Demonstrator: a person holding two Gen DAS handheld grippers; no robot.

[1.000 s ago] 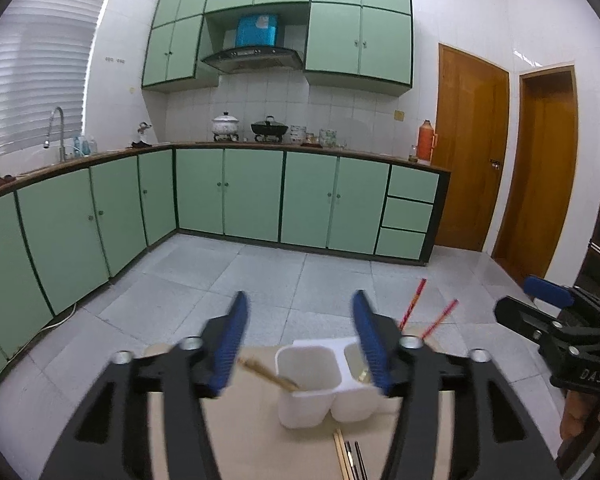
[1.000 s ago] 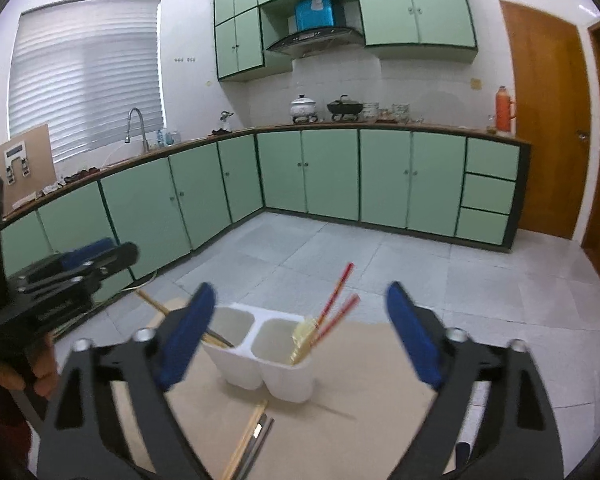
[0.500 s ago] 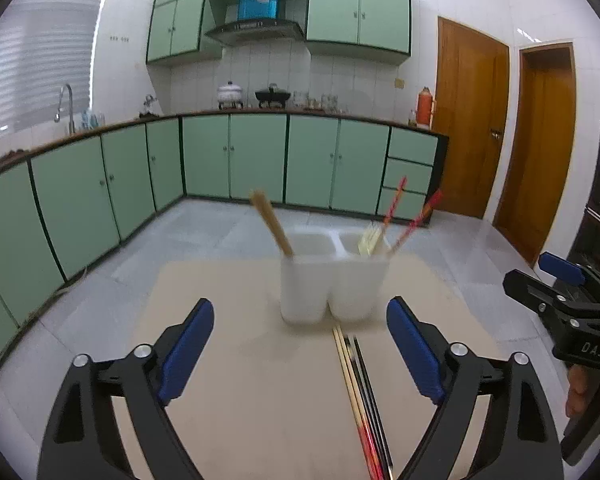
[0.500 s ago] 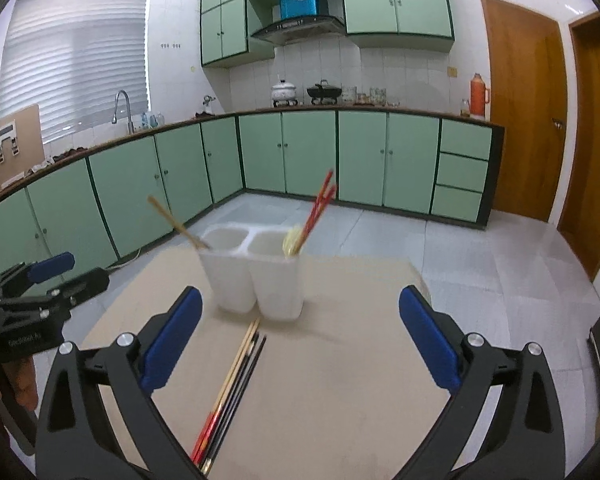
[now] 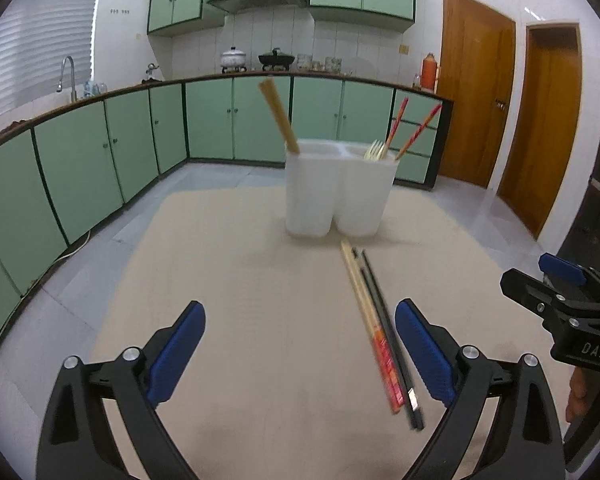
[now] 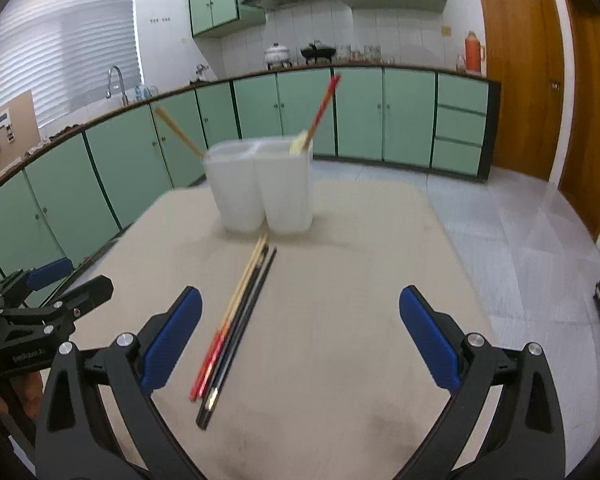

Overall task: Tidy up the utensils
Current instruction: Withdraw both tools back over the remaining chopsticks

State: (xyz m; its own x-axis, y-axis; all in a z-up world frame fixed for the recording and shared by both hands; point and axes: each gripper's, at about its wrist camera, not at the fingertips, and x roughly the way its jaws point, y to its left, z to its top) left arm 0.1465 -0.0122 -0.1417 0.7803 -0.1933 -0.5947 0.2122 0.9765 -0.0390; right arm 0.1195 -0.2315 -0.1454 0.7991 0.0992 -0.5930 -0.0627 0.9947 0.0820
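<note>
A white two-compartment holder (image 5: pixel 340 196) (image 6: pixel 264 192) stands on the beige table (image 5: pixel 240 280) (image 6: pixel 360 260). A wooden chopstick pair (image 5: pixel 280 116) leans in its left compartment. Red chopsticks (image 5: pixel 418 130) and a pale fork (image 5: pixel 374 150) stand in the right one. A bundle of loose chopsticks (image 5: pixel 376 328) (image 6: pixel 236 312), wooden, red and black, lies in front of the holder. My left gripper (image 5: pixel 300 308) hovers over the table, its jaws opening with nothing held. The bundle runs past its right finger. My right gripper (image 6: pixel 300 292) is open and empty, the bundle by its left finger.
Green kitchen cabinets (image 5: pixel 112 160) line the left and far walls, with a sink tap (image 5: pixel 66 72) and pots (image 5: pixel 276 58) on the counter. Two wooden doors (image 5: pixel 476 100) stand at the right. Tiled floor surrounds the table. A person's hand (image 5: pixel 580 392) holds the right gripper.
Both grippers have come down and back toward the near side of the table, so the loose chopsticks now lie beside their fingers. The left jaws have spread wide apart.
</note>
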